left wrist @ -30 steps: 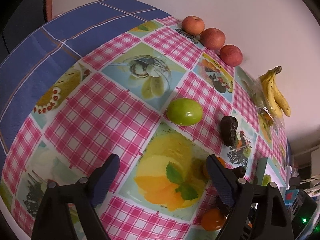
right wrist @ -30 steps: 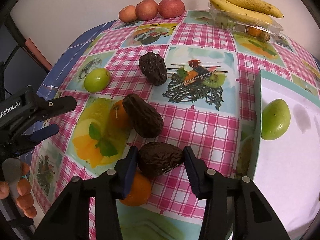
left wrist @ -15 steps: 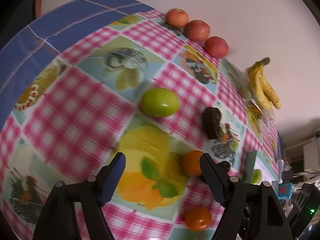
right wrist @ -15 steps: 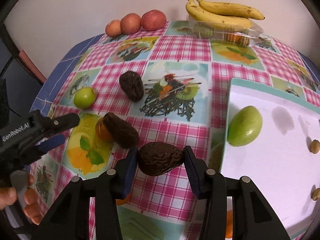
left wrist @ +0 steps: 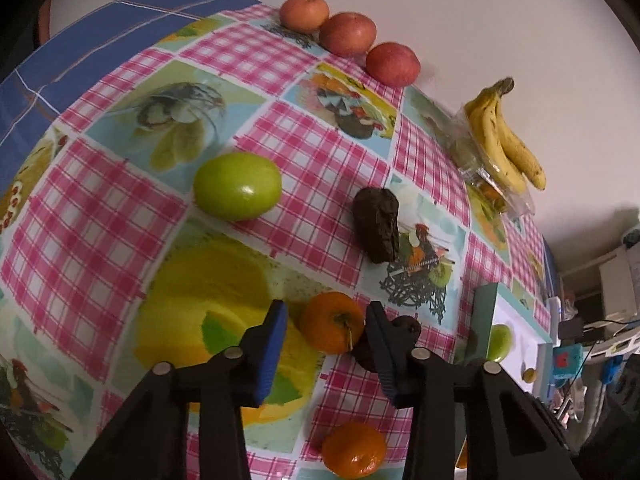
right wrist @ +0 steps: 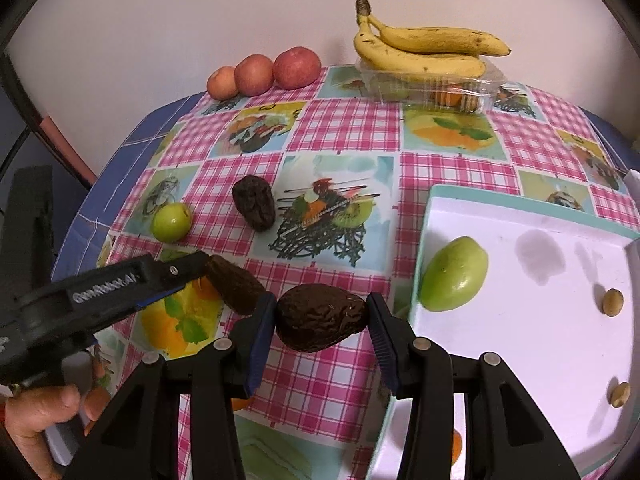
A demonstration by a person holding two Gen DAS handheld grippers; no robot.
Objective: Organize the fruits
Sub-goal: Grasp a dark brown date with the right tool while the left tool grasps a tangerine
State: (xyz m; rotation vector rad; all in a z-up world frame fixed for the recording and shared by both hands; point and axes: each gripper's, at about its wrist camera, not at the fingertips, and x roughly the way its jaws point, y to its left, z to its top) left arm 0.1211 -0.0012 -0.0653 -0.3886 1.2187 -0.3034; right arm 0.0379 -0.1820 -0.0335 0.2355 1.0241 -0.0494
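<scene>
My left gripper [left wrist: 325,313] is open and straddles an orange [left wrist: 332,322] on the checked tablecloth, with a small gap at the left finger. A dark avocado [left wrist: 404,328] lies just behind the right finger. In the right wrist view my right gripper [right wrist: 320,306] is shut on another dark wrinkled avocado [right wrist: 320,317], held above the cloth just left of the white tray [right wrist: 425,236]. A green fruit [right wrist: 454,280] lies in the tray. The left gripper [right wrist: 192,270] shows there over the orange [right wrist: 202,287], beside the avocado [right wrist: 236,288].
On the cloth lie a green fruit [left wrist: 237,186], a third avocado [left wrist: 376,224] and a second orange [left wrist: 354,454]. Three apples [right wrist: 256,74] line the back wall. Bananas [right wrist: 424,46] rest on a clear plastic box [right wrist: 436,86]. Small nuts [right wrist: 612,302] sit in the tray.
My left gripper moved forward and right to the orange and its fingers narrowed around it. My right gripper lifted the avocado off the cloth and carried it toward the tray.
</scene>
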